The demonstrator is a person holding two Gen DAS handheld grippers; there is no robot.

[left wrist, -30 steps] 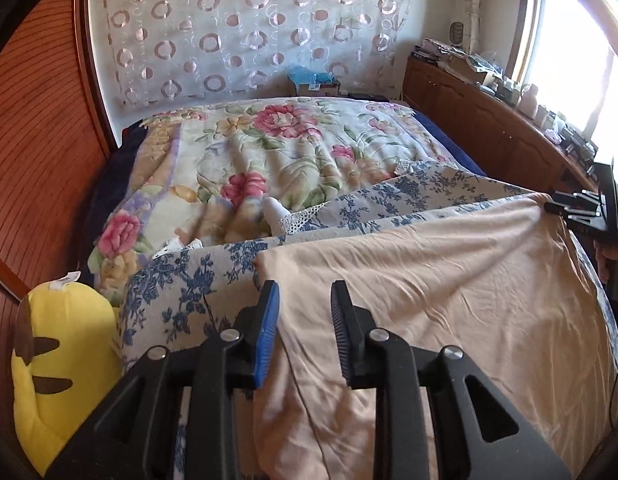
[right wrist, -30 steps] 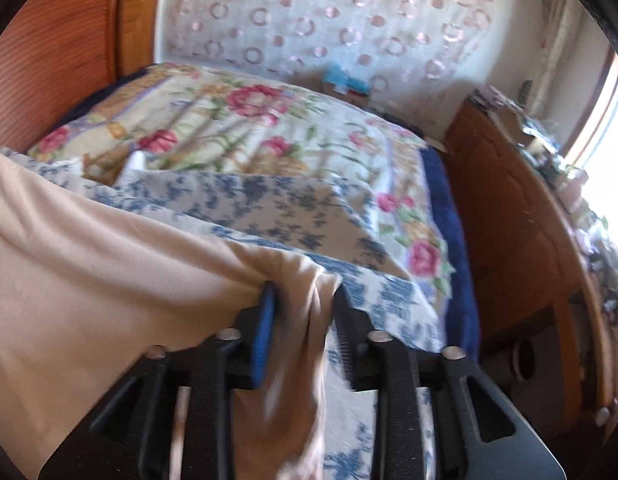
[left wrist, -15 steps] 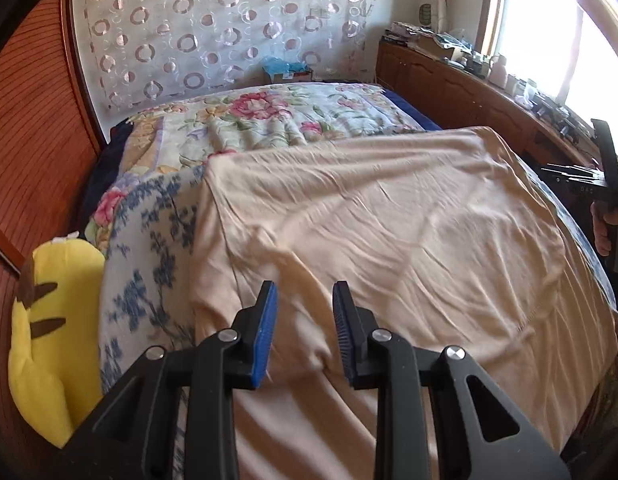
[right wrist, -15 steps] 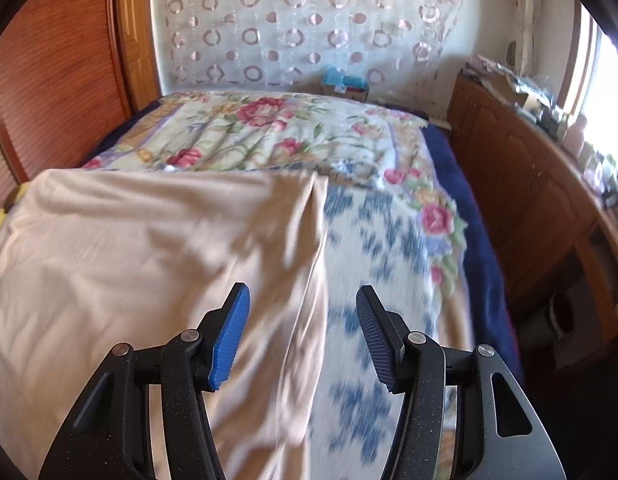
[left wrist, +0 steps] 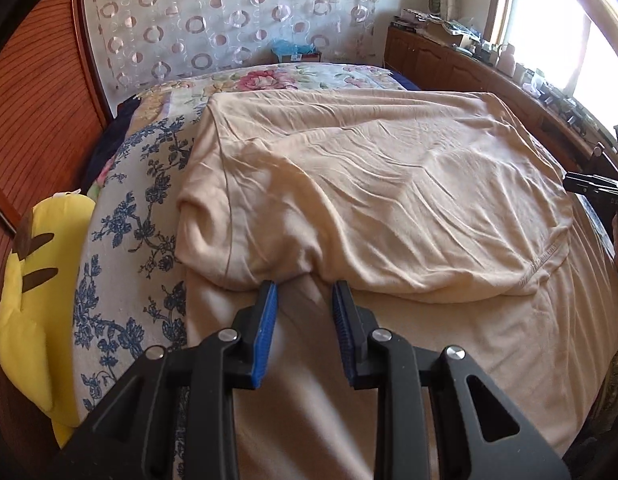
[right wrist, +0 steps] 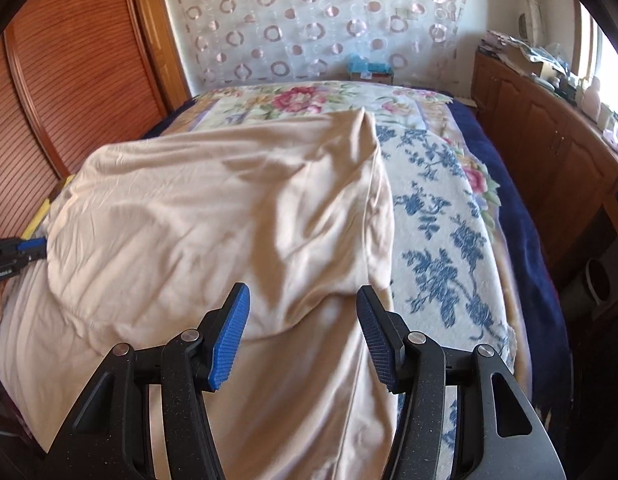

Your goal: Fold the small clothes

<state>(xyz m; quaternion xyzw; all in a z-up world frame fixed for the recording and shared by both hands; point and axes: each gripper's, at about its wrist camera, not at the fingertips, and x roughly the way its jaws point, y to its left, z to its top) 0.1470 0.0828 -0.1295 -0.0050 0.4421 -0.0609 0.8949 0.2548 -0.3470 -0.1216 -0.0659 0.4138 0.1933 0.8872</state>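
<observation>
A large beige garment (left wrist: 389, 184) lies on the bed, its far half folded over towards me, so a doubled edge runs across just beyond my fingertips. My left gripper (left wrist: 305, 292) stands narrow, with a bunched bit of that folded edge gathered in between its blue pads (left wrist: 269, 320). In the right wrist view the same garment (right wrist: 209, 208) billows in front of my right gripper (right wrist: 303, 308), whose jaws stand wide apart above the cloth and press on nothing. The right gripper (left wrist: 573, 182) shows at the right edge of the left wrist view. The left gripper (right wrist: 39, 246) shows at the left edge of the right wrist view.
Under the garment lies a white blanket with blue flowers (right wrist: 441, 216), and behind it a floral quilt (left wrist: 269, 80). A yellow plush toy (left wrist: 33, 280) sits at the bed's left edge. Wooden cabinets (right wrist: 549, 152) run along the right and a slatted wooden door (right wrist: 69, 80) along the left.
The garment hung lifted between both grippers; it now lies folded over on itself. The right jaws have opened and let go. The left jaws kept the same narrow gap on the edge.
</observation>
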